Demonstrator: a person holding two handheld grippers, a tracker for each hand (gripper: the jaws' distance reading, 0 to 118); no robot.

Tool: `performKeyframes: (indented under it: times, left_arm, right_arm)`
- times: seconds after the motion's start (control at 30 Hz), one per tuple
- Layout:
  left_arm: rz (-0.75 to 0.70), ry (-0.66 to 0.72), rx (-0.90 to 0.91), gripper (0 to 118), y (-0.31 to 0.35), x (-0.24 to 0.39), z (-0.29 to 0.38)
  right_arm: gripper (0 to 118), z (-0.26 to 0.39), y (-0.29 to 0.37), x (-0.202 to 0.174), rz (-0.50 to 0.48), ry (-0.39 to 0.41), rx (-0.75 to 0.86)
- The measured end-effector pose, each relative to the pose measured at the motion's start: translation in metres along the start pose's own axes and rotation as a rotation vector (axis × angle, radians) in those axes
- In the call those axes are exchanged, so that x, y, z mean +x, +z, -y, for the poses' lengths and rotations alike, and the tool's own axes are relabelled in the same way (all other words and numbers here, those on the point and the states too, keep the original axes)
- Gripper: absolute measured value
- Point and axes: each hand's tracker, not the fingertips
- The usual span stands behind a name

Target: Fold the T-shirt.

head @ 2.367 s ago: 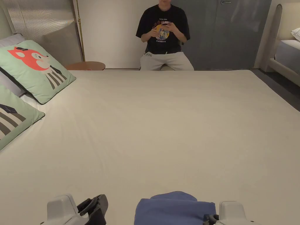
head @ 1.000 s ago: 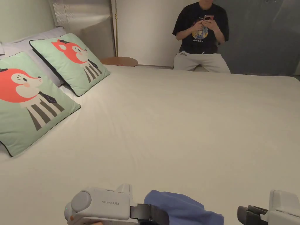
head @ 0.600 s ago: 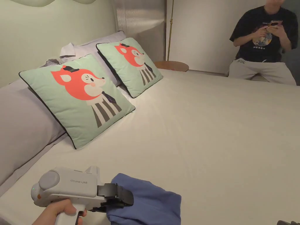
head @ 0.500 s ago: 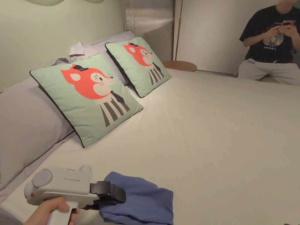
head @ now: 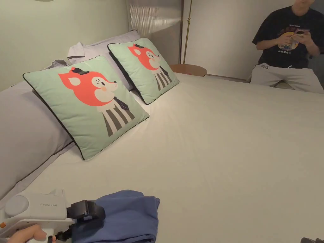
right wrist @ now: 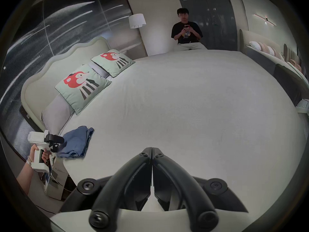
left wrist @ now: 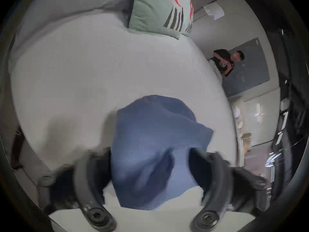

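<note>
The blue T-shirt (head: 126,216) lies folded in a small bundle at the near left corner of the bed (head: 221,142), close to the near edge and not far from the left side where the pillows are. To the right and to the far side of it the white sheet is wide and free.

The left hand-held gripper (head: 83,218) is at the near left edge of the bundle. In the left gripper view its jaws stand apart, one on each side of the blue cloth, and the picture is blurred there, so I cannot tell if both press on the cloth. The right hand-held gripper (right wrist: 152,153) is over the near part of the bed, well apart from the T-shirt, with its jaws closed together on nothing.

Two green fox cushions (head: 91,101) lean on grey pillows (head: 22,133) at the left. At the far side a person (head: 288,47) sits and holds a phone.
</note>
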Motion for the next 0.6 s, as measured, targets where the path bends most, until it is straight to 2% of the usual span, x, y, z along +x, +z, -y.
performKeyframes:
  times: [0.13, 0.2, 0.3, 0.33, 0.37, 0.4, 0.43, 0.47, 0.6]
  left_arm:
    - [-0.189, -0.24, 0.159, 108, 0.024, 0.024, 0.011]
    - [-0.245, -0.29, 0.23, 107, 0.038, 0.041, 0.021]
    - [-0.147, -0.302, 0.241, 101, 0.065, 0.077, 0.05]
    - [-0.086, -0.29, 0.245, 89, 0.07, 0.086, 0.058]
    - [-0.033, -0.279, 0.244, 68, 0.074, 0.095, 0.065]
    - [0.002, -0.27, 0.234, 41, 0.071, 0.1, 0.068]
    - [0.029, -0.257, 0.221, 10, 0.068, 0.108, 0.074]
    - [0.053, -0.26, 0.201, 1, 0.065, 0.117, 0.081]
    - [0.121, -0.345, 0.137, 1, 0.043, 0.16, 0.115]
  right_arm:
    - [0, 0.003, 0.014, 0.004, 0.014, -0.006, 0.019]
    - [0, 0.005, 0.018, 0.013, 0.015, -0.015, 0.028]
    - [0, 0.009, 0.028, 0.016, 0.021, -0.027, 0.049]
    - [0, 0.011, 0.032, 0.017, 0.025, -0.031, 0.057]
    - [0, 0.012, 0.036, 0.019, 0.029, -0.034, 0.064]
    - [0, 0.013, 0.04, 0.022, 0.033, -0.037, 0.071]
    - [0, 0.015, 0.043, 0.024, 0.036, -0.04, 0.075]
    - [0, 0.016, 0.047, 0.026, 0.042, -0.042, 0.08]
    - [0, 0.025, 0.065, 0.037, 0.076, -0.045, 0.104]
